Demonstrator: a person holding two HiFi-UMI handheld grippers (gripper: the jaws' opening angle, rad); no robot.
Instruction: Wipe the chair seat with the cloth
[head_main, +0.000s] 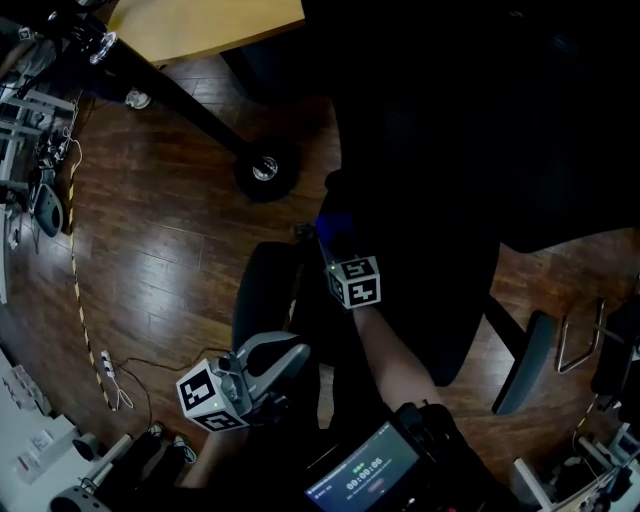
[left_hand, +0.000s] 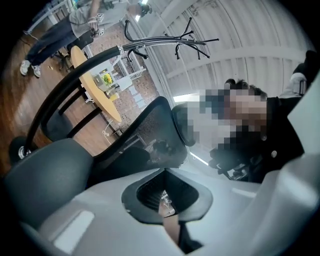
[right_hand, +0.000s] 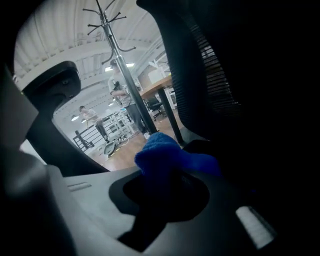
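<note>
The blue cloth (right_hand: 167, 152) is bunched between the jaws of my right gripper (right_hand: 170, 167), which is shut on it. In the head view the blue cloth (head_main: 326, 226) shows faintly ahead of that gripper's marker cube (head_main: 356, 282), against the black chair (head_main: 262, 290); the seat is too dark to make out. The chair's mesh back (right_hand: 200, 75) rises close on the right in the right gripper view. My left gripper (head_main: 272, 356) hangs lower left with its jaws together and nothing between them. Its own view has the mesh chair back (left_hand: 150, 125) and a grey armrest (left_hand: 45, 170) just ahead of the left gripper (left_hand: 170, 202).
A wooden table (head_main: 200, 25) stands at the top on a wheeled black leg (head_main: 265, 168). Cables (head_main: 95, 340) trail over the wood floor at left. Another chair arm (head_main: 525, 360) lies at right. A coat rack (right_hand: 117, 55) and distant people (right_hand: 90, 117) stand beyond.
</note>
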